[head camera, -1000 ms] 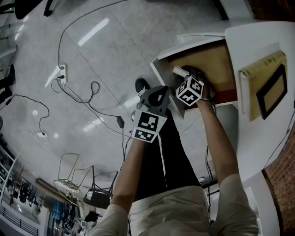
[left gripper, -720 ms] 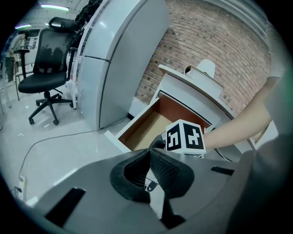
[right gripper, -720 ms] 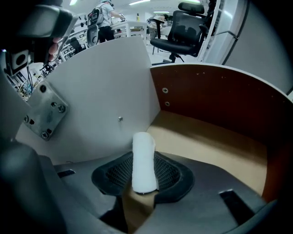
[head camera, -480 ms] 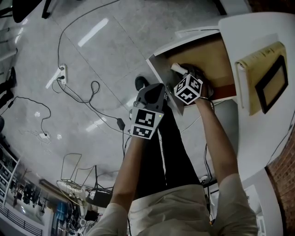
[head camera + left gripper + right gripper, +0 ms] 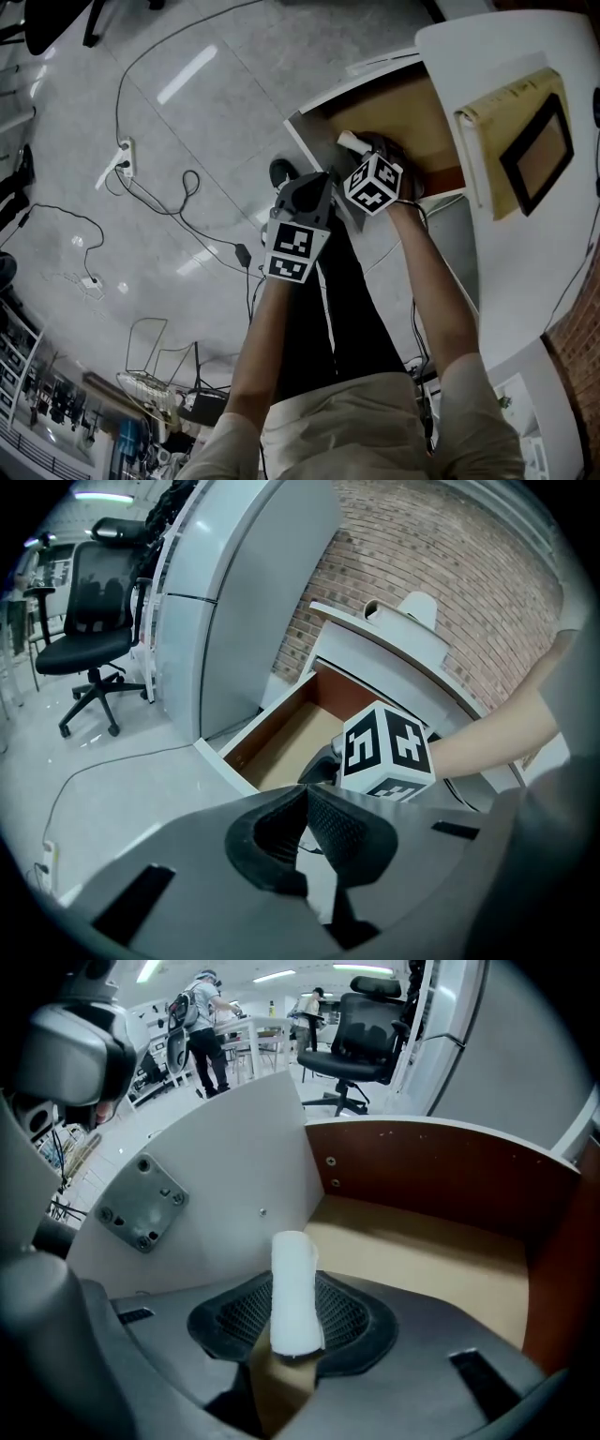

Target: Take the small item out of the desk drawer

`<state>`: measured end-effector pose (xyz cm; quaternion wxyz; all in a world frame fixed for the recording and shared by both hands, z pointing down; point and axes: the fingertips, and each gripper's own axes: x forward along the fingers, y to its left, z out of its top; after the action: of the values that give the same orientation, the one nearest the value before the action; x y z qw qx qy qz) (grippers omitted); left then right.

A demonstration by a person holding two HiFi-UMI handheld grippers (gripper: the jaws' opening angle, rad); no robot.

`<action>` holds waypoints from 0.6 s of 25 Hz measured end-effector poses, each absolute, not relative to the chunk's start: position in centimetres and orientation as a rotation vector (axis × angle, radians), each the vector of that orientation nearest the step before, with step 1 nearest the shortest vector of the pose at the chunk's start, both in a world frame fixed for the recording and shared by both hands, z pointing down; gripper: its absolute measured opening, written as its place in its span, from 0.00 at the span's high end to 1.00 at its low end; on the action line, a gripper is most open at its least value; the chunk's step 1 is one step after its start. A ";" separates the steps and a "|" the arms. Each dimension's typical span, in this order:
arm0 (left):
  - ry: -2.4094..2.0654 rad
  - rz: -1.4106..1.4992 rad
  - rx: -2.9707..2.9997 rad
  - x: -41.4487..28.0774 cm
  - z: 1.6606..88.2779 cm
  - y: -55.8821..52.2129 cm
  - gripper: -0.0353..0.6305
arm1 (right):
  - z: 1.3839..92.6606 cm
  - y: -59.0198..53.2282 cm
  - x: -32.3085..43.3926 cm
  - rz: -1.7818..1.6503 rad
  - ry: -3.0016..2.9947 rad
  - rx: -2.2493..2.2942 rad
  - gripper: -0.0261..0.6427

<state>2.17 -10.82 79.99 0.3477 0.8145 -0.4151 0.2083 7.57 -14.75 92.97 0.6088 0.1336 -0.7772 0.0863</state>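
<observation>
The desk drawer (image 5: 408, 108) stands pulled out, its wooden floor bare. My right gripper (image 5: 361, 155) reaches into the drawer's front corner and is shut on a small white roll (image 5: 347, 141). In the right gripper view the white roll (image 5: 295, 1288) stands upright, pinched between the black pads (image 5: 352, 1321), just above the drawer floor (image 5: 431, 1251) and close to the white front panel (image 5: 225, 1194). My left gripper (image 5: 314, 192) hovers outside the drawer, beside its front. Its jaws (image 5: 305, 803) are shut on nothing.
A white desk top (image 5: 469, 37) overhangs the drawer and carries a yellowish book with a dark frame (image 5: 520, 141). Cables and a power strip (image 5: 124, 150) lie on the floor at left. Office chairs (image 5: 89, 621) and people (image 5: 202, 1012) are farther off.
The drawer and both grippers have drifted slightly left and up in the head view. The white roll stays at the right gripper's tip.
</observation>
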 end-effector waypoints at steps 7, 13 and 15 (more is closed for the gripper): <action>-1.092 0.549 2.090 2.3 79.0 -10.7 0.92 | 90.0 -15.0 7.4 0.267 -1.841 0.404 0.72; -1.091 0.567 2.074 2.8 78.2 -10.0 0.92 | 88.1 -14.8 7.6 0.302 -1.879 0.469 0.72; -1.099 0.557 2.057 3.0 78.1 -9.7 0.92 | 87.6 -14.4 8.0 0.319 -1.885 0.486 0.72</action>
<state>3.02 -9.68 78.13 0.3634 0.7993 -0.4268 0.2164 8.03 -14.42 87.62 0.5517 0.2057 -0.7969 0.1348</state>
